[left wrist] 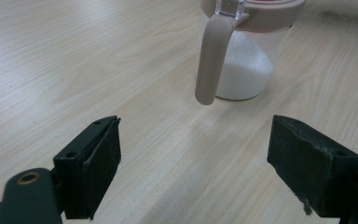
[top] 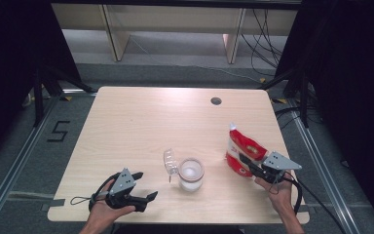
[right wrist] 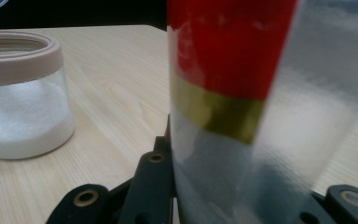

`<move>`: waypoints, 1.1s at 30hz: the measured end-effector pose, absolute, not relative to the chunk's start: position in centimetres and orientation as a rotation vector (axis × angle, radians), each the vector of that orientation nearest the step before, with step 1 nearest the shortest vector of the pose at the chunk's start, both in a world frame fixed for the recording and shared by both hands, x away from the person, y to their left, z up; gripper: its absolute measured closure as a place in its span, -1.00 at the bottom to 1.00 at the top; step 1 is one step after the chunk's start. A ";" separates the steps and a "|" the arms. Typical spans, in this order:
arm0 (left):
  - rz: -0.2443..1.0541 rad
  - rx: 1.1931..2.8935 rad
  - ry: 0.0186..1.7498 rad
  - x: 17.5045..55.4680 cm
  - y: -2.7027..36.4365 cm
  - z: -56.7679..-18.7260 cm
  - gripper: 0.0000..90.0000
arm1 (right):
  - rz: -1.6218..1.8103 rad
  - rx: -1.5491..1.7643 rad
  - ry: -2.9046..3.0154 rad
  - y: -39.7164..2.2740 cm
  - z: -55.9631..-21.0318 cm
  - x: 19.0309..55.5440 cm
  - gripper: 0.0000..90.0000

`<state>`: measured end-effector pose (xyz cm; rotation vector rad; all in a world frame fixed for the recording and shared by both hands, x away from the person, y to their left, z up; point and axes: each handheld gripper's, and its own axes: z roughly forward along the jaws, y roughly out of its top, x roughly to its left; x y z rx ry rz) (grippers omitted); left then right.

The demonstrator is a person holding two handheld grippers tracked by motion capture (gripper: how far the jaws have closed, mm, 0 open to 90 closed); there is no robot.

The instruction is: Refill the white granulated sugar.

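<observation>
While the right gripper (top: 247, 165) clamps its black jaws on a glossy red-and-white plastic bag (top: 242, 152) w/ a gold band, held upright at the right side of the pale wood-grain table (top: 141, 122), the left gripper (top: 145, 185) rests near the front edge, jaws spread wide, nothing between them. Centre front, btwn the two, stands a round clear glass jar (top: 191, 174) of white granules w/ a pinkish-beige rim and handle, its transparent lid (top: 170, 161) flipped open.
</observation>
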<state>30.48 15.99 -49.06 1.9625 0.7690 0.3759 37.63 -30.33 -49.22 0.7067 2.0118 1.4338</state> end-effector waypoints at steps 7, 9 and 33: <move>0.375 1.962 0.770 30.5 16.0 -49.1 -0.63 | 1.417 0.720 2.033 -30.3 -49.0 37.5 0.64; 0.375 1.962 0.770 30.5 16.0 -49.1 -0.63 | 1.433 0.733 2.026 -30.3 -49.1 37.5 0.59; 0.375 1.959 0.775 30.5 16.0 -49.0 -0.63 | 1.442 0.908 1.963 -31.0 -47.9 34.4 -0.24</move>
